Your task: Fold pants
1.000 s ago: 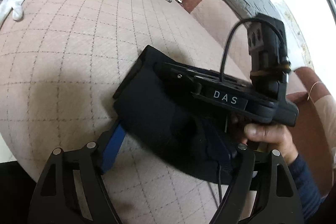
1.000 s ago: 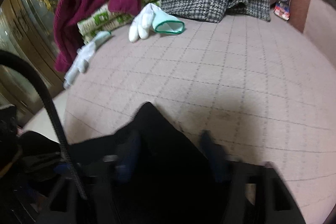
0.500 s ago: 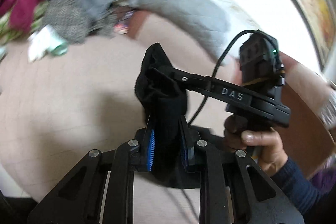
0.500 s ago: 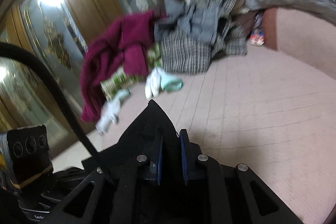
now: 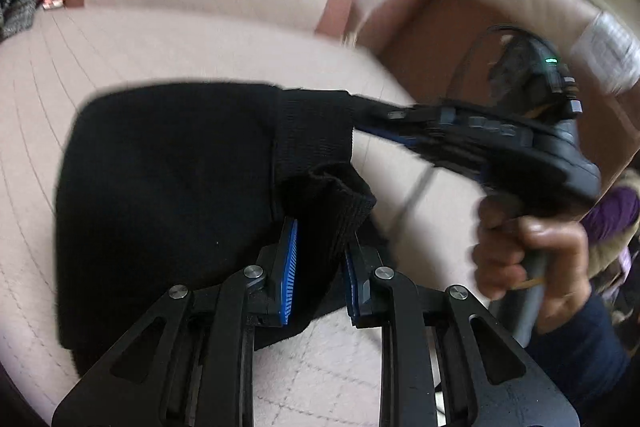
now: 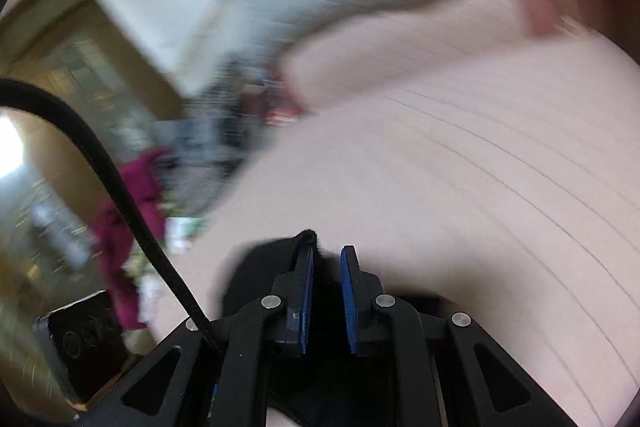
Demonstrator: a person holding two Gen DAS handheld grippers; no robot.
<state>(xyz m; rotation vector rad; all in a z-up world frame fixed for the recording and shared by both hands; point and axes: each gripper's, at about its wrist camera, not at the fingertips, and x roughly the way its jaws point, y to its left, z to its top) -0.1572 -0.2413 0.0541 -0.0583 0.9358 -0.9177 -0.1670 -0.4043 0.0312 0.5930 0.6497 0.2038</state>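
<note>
The ribbed waistband edge of the black pants [image 5: 168, 195] is pinched by the left hand-held gripper [image 5: 320, 259] and the right hand-held gripper [image 6: 326, 291]. Bare pink quilted sofa [image 6: 460, 167] is seen beyond the cloth.

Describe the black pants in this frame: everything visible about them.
The black pants look like a soft, thick knit with a ribbed band at one edge. The left gripper is shut on a bunched fold of that band; the right gripper pinches the band's far corner, so the band is stretched between them. The rest hangs over the pink quilted bed cover.
</note>
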